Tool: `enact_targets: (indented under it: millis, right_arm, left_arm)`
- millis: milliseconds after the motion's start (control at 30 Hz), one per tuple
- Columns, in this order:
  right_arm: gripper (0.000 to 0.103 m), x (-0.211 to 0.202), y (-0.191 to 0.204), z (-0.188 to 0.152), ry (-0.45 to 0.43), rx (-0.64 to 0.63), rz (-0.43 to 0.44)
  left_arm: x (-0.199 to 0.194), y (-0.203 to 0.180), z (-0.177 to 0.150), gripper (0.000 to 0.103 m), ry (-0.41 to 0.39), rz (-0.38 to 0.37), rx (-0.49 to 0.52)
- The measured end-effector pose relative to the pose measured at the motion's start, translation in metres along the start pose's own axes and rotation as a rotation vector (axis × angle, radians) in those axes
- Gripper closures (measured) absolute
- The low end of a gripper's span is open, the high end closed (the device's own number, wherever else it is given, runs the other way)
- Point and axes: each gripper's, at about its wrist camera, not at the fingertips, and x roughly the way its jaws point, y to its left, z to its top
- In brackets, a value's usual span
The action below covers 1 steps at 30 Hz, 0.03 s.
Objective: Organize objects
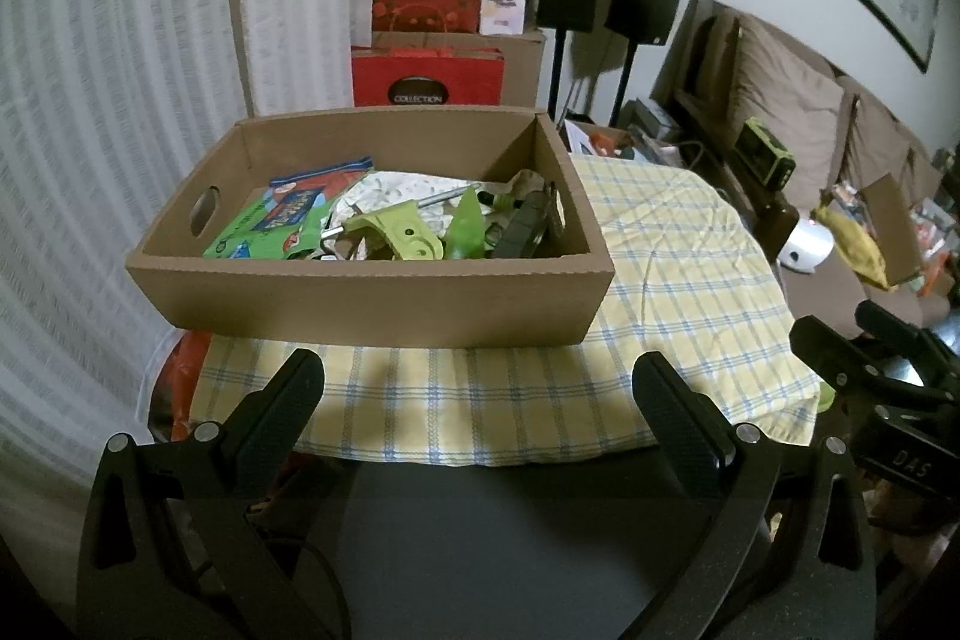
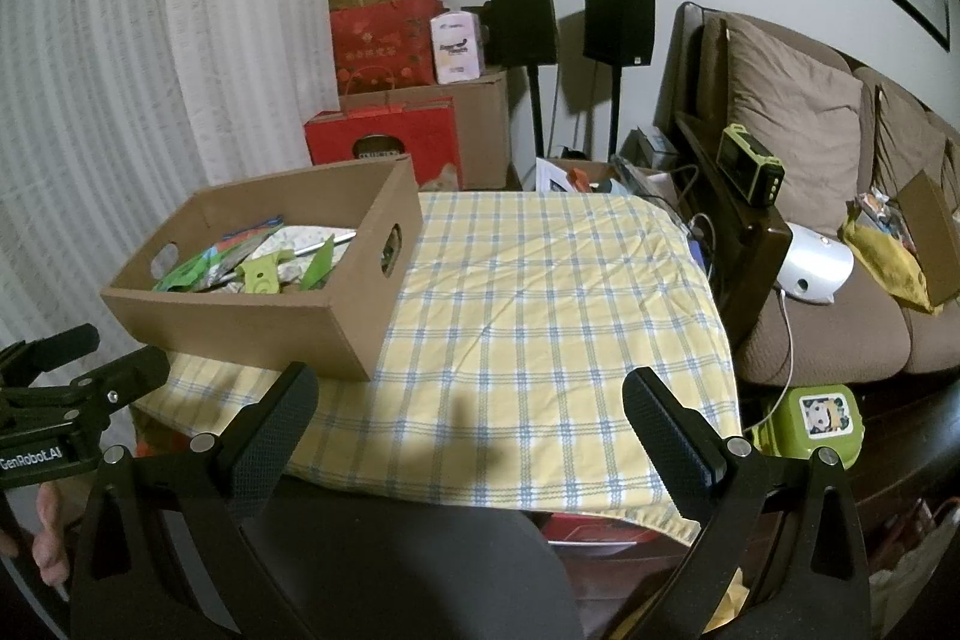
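In the left wrist view, the left gripper [image 1: 477, 388] is seen low in the foreground with its two black fingers spread wide apart and nothing held between them. Beyond the fingertips, an open cardboard box [image 1: 372, 301] is set on the near left part of a yellow and blue checked tablecloth [image 1: 678, 292], its front wall just past the fingers. Inside the box, green and blue snack packets [image 1: 270, 226] are piled at the left, a light green plastic tool [image 1: 399, 235] lies in the middle, and a dark object is wedged at the right end; what that dark object is cannot be told. The rest of the cloth, to the right of the box, is bare. The right gripper [image 1: 864, 340] is partly seen at the right edge of the picture. In the right wrist view, the right gripper [image 2: 471, 394] is shown with its fingers likewise held wide apart and empty, hovering over the near edge of the cloth [image 2: 540, 316]. The box [image 2: 258, 325] is seen to the left, with an oval handle hole in its right end wall. The left gripper [image 2: 90, 358] is partly seen at the far left, below the box. A brown sofa [image 2: 804, 142] stands at the right, and red gift bags [image 2: 384, 40] are stacked behind the table.
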Motion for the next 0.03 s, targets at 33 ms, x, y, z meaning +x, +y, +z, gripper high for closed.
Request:
enact_targets:
  millis: [33]
  right_arm:
    - [0.001, 0.0001, 0.0003, -0.0001, 0.000, 0.000, -0.001]
  left_arm:
    - [0.0002, -0.0002, 0.0002, 0.000, 0.003, -0.002, -0.001]
